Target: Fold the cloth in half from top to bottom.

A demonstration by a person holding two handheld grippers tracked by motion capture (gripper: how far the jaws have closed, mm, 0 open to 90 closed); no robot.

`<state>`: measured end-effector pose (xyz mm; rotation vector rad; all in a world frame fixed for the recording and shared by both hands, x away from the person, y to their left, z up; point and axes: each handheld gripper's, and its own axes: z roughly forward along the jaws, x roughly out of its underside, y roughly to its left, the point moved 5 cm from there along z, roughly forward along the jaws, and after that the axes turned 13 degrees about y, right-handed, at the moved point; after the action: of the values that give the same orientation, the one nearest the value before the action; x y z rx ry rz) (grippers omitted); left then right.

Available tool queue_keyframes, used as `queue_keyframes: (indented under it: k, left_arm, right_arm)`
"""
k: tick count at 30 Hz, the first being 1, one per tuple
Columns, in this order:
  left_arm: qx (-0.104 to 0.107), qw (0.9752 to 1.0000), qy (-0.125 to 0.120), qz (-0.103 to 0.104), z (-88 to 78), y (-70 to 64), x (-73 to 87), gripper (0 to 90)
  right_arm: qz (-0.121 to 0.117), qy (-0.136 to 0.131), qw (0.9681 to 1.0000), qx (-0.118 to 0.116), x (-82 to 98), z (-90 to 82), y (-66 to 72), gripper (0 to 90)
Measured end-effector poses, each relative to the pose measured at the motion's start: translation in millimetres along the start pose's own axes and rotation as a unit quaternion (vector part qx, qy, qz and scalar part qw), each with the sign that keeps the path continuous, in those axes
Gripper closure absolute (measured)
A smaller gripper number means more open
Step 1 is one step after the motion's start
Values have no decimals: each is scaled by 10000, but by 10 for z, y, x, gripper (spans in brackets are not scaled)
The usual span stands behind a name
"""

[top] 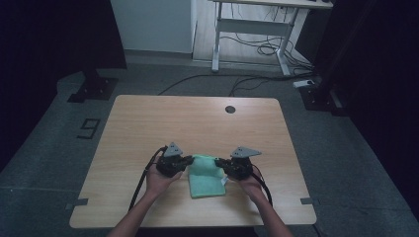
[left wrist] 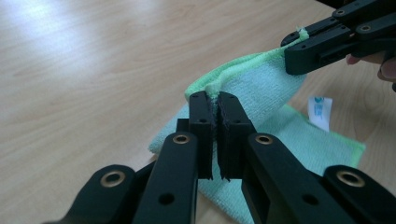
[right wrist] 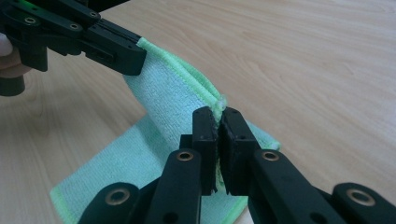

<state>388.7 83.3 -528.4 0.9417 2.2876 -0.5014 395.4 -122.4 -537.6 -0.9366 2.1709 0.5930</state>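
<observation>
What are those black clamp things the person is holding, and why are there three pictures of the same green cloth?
A person stands at a wooden table with a hand-held clamp in each hand. One picture looks down from above; the other two come from small cameras riding on each clamp. The left tool and the right tool are both shut on the top edge of a green cloth, one at each corner. That edge is lifted while the rest of the cloth lies folded on the table. A small white label sticks out at one side.

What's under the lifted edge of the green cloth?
Under the raised edge of the green cloth, pinched by the left gripper and right gripper, lies its lower layer, flat on the wooden table. The tabletop beneath that layer is covered.
</observation>
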Motion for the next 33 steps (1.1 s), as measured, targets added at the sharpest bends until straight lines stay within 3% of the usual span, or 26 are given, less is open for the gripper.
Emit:
queue_keyframes:
  k: [13,19,26,29,33]
  left_arm:
    - [121,9999,-66,102,13,-237,121,846]
    - [43,9993,267,260,170,-370,245,841]
    - [-59,9981,555,257,327,-285,299,828]
    - [62,9983,561,163,375,-220,287,827]
    - [-134,9969,672,394,438,-139,187,827]
  right_arm:
    - [182,38,9998,-62,130,-27,-56,844]
    - [188,199,9996,-91,232,5,-44,841]
    - [150,343,9993,-81,284,29,-39,842]
    - [182,372,9991,-66,284,35,-40,842]
    - [245,399,9989,-13,280,49,-61,843]
